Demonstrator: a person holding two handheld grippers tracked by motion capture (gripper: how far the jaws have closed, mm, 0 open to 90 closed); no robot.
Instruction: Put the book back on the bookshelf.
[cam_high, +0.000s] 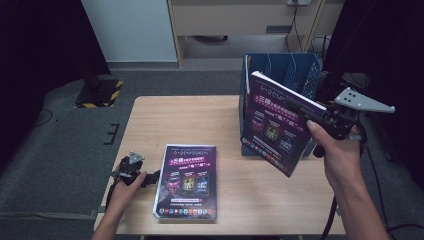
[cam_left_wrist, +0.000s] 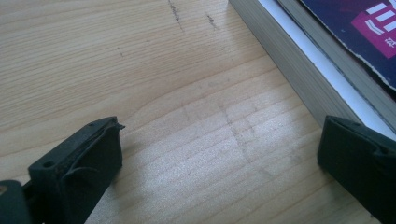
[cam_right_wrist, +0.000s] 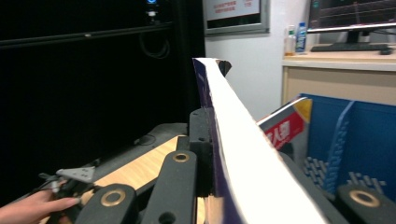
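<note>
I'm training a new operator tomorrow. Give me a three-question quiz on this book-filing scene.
1. True or false: the right tool grips the raised purple-covered book.
2. Where does the second purple-covered book lie?
A. inside the blue plastic file rack
B. flat on the light wooden table
C. on the floor
3. Fill in: in the left gripper view, the left tool's jaws stand ____, with bare wood between them.

Key: 1 true; 2 B; 3 open.
</note>
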